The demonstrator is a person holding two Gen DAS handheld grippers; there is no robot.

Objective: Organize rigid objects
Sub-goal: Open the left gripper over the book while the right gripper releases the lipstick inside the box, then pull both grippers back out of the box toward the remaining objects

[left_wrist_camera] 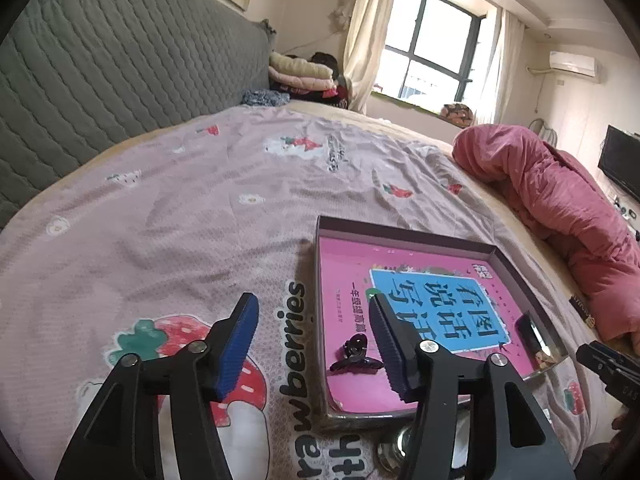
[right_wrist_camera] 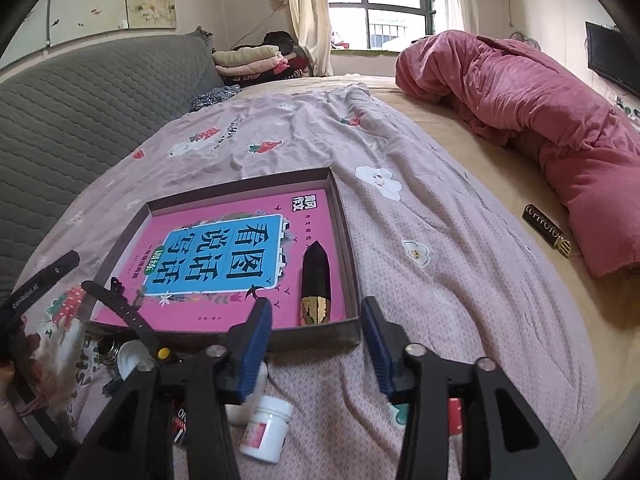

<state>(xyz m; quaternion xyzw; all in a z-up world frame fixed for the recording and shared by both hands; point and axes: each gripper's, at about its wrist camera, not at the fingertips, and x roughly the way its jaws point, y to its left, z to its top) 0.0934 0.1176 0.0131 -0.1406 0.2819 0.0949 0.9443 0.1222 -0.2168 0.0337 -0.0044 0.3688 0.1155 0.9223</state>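
Left wrist view: left gripper [left_wrist_camera: 314, 344] wide, nothing between the blue pads, hanging over the strawberry bedsheet [left_wrist_camera: 160, 216] just beside the shallow box [left_wrist_camera: 404, 230]. Inside the box, a pink book [left_wrist_camera: 420, 300] flat on the bottom, a dark hair claw [left_wrist_camera: 354, 356] on its near corner, a dark slim item by the far wall, too blurred to name. Probably between picks; best to choose one loose piece, come down square over it, close on its narrow sides, then set it on bare book cover clear of the claw. Right wrist view: right gripper [right_wrist_camera: 318, 350] likewise spread and empty, hovering at the box's near wall. Shown here and not there: a black-and-gold case [right_wrist_camera: 315, 284] lying in the box along its right wall, a white jar [right_wrist_camera: 266, 428] on its side, a watch strap [right_wrist_camera: 120, 308] draped over the box's near corner, a black-and-gold bar [right_wrist_camera: 546, 230] well apart by the red quilt [right_wrist_camera: 540, 120]. Claw unseen from here.
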